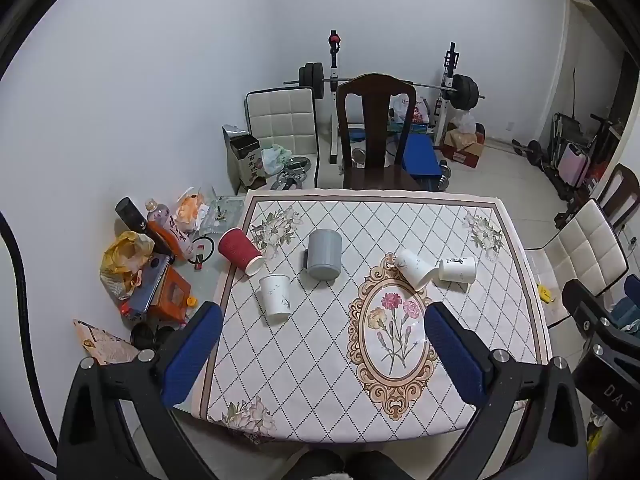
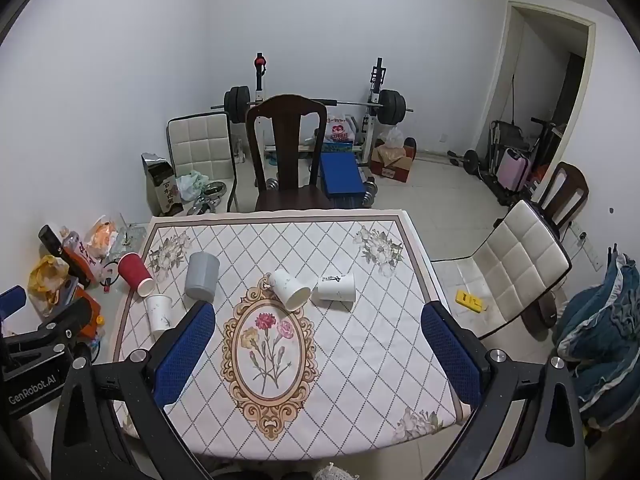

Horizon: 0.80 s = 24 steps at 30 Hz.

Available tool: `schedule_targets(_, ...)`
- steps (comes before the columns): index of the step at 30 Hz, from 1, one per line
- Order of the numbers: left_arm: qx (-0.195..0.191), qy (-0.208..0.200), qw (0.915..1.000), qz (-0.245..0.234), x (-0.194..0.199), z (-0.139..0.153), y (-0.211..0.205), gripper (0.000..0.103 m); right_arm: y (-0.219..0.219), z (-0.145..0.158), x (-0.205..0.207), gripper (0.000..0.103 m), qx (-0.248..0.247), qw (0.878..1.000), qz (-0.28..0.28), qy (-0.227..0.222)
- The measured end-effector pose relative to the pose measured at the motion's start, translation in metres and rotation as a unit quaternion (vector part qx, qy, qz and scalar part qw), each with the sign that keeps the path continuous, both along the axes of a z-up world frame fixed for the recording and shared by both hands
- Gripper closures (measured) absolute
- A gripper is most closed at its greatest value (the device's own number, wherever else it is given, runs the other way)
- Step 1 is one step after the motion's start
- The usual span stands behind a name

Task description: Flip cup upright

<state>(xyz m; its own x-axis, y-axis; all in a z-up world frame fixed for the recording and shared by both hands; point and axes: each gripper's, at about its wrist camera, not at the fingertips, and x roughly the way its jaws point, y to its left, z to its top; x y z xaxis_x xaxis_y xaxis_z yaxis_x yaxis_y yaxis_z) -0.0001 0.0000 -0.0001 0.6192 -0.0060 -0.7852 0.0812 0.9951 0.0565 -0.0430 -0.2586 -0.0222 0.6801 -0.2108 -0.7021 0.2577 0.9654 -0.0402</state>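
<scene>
Several cups stand or lie on the patterned tablecloth [image 1: 320, 360]. A red paper cup [image 1: 239, 251] [image 2: 135, 273] lies on its side at the left edge. A white cup [image 1: 275, 294] [image 2: 159, 313] stands near it, wide end up. A grey cup [image 1: 325, 255] [image 2: 202, 276] stands mouth down. Two white cups lie on their sides right of centre [image 1: 415, 269] [image 1: 458, 269] [image 2: 291, 290] [image 2: 335, 287]. My left gripper [image 1: 322, 354] and right gripper [image 2: 318, 350] are both open and empty, held above the table's near edge.
A dark wooden chair [image 1: 374, 132] stands at the table's far side. White padded chairs [image 2: 516, 268] stand to the right. Bags, bottles and boxes [image 1: 152, 264] crowd the floor at the left. A barbell rack [image 2: 316, 104] stands by the back wall.
</scene>
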Motion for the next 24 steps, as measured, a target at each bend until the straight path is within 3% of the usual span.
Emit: schedule_targets(24,-0.008,-0.001,1.0000,0.001,-0.0015,0.0073,0.0024,0.000,0.0008,0.0093,0.0000,0.000,-0.005,1.000,0.001,-0.008)
